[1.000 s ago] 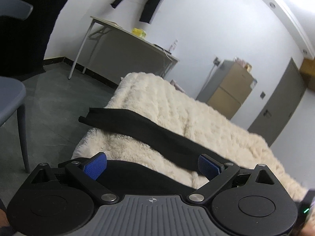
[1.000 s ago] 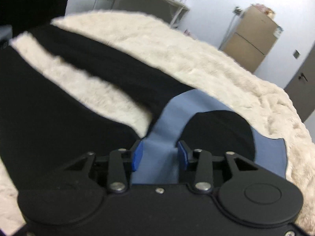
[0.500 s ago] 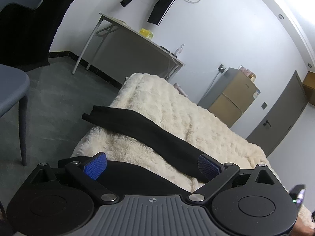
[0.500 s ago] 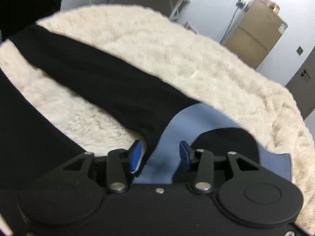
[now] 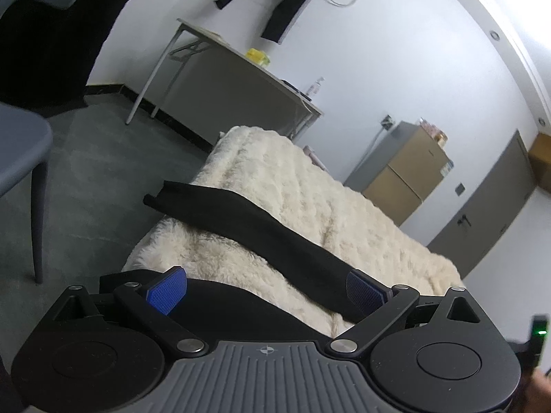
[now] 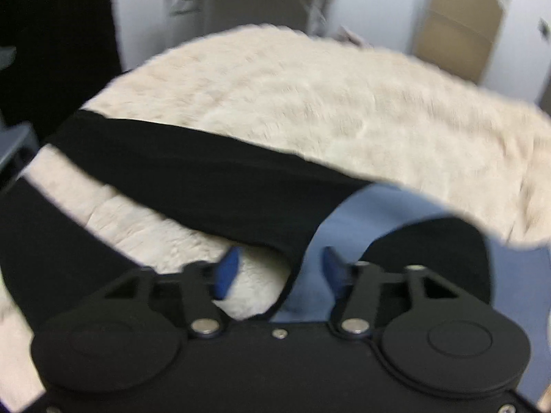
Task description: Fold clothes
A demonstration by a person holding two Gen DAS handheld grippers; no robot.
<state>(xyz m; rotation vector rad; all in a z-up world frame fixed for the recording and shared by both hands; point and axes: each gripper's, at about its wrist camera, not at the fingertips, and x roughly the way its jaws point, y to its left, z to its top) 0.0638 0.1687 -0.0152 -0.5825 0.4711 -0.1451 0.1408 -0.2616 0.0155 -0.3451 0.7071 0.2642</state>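
A black garment with a blue shoulder panel (image 6: 347,213) lies on a cream fluffy blanket (image 6: 310,96). Its long black sleeve (image 5: 261,230) stretches diagonally across the blanket to the left edge. My left gripper (image 5: 267,290) hovers wide open over the garment's black body (image 5: 241,313), with nothing between its blue pads (image 5: 167,289). My right gripper (image 6: 280,270) is above the seam where the black sleeve (image 6: 193,172) meets the blue panel. Its jaws are opening, and the pads stand clear of the cloth lying below them. The right wrist view is blurred.
A grey chair (image 5: 20,158) stands on the dark floor left of the blanket. A folding table (image 5: 241,69) runs along the far wall under a hanging black garment (image 5: 275,10). A brown cabinet (image 5: 406,172) and a door (image 5: 482,213) are at the right.
The right gripper let go of the blue fabric it was pinching, spread its jaws and rose away from the garment. The left gripper stayed open and in place.
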